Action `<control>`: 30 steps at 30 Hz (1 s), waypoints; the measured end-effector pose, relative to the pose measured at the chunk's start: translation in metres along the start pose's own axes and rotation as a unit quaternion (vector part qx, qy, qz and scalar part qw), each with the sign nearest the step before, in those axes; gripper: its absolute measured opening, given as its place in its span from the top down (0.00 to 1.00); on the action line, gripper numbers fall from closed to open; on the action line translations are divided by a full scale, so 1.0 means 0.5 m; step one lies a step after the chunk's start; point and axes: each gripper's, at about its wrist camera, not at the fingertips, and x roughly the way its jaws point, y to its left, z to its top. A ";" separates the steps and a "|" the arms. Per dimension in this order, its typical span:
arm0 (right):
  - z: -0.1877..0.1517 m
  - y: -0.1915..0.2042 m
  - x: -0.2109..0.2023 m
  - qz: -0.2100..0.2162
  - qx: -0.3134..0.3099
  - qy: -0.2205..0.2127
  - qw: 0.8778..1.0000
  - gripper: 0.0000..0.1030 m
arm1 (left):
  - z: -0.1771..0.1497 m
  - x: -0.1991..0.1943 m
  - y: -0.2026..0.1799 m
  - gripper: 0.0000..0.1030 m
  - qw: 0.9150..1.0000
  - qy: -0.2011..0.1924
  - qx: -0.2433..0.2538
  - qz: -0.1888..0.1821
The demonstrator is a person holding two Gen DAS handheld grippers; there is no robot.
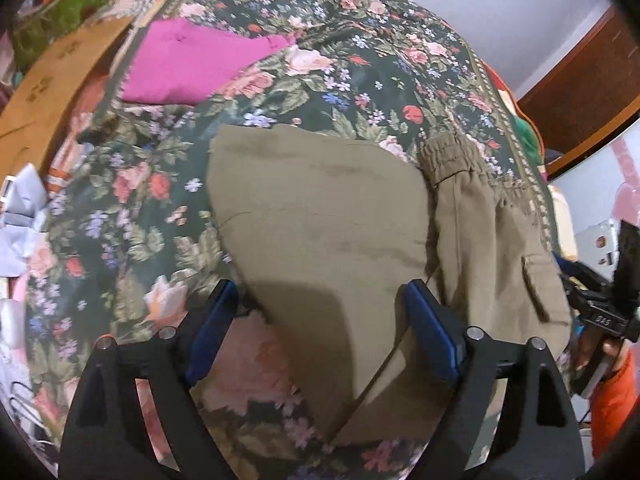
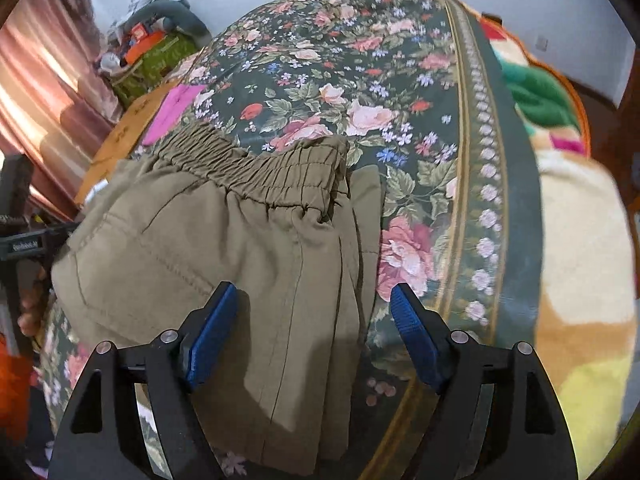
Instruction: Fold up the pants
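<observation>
The olive-khaki pants point(image 1: 320, 216) lie folded on a bed covered by a dark green floral bedspread point(image 1: 132, 216). In the left wrist view they fill the centre and right of the frame: one smooth folded panel lies on top, and to its right the gathered elastic waistband point(image 1: 448, 156) and a flapped side pocket point(image 1: 536, 284) show. The left gripper point(image 1: 320, 312) sits at the bottom of the frame with its blue-padded fingers point(image 1: 216, 320) spread wide. The lower edge of the folded panel runs between them, but neither pad presses on the cloth, so nothing is held.

In the right wrist view the pants point(image 2: 208, 248) take up the centre and left, with the waistband point(image 2: 256, 168) crossing the middle of the frame and the fabric running down toward the bottom edge. The right gripper point(image 2: 314, 304) is also open. Its left finger point(image 2: 212, 332) sits over the cloth, and its right finger point(image 2: 416, 340) is over the bedspread point(image 2: 360, 80) just past the pants' right edge. The pads grip nothing.

A folded magenta cloth point(image 1: 188, 68) lies on the bedspread in the upper left of the left view, well apart from the pants. At the right edge of that view, the other gripper's black body appears with a hand in an orange sleeve point(image 1: 616, 392). A multicoloured blanket point(image 2: 560, 168) lies along the right side of the right view.
</observation>
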 end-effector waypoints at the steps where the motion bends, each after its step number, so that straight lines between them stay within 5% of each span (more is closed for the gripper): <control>1: 0.003 -0.008 0.008 0.014 0.010 0.006 1.000 0.27 | 0.007 0.007 -0.001 0.17 1.000 0.002 -0.001 -0.004; 5: 0.010 -0.027 0.030 0.052 0.033 0.015 0.998 0.27 | 0.026 0.018 -0.009 0.18 1.000 0.004 0.012 -0.011; 11: 0.019 -0.024 0.041 0.063 0.028 0.020 0.997 0.47 | 0.043 0.023 -0.032 0.52 0.999 -0.006 0.044 -0.025; 15: 0.020 -0.027 0.038 0.052 0.027 0.016 0.998 0.77 | 0.048 0.023 -0.044 0.70 0.998 -0.016 0.053 -0.012; 19: 0.023 -0.019 0.025 0.038 0.011 -0.001 0.999 0.88 | 0.054 0.009 -0.040 0.87 0.999 -0.030 0.044 -0.012; 30: 0.074 0.028 -0.039 0.027 -0.036 -0.057 0.997 0.94 | 0.065 -0.073 -0.083 0.92 0.992 -0.086 0.089 0.020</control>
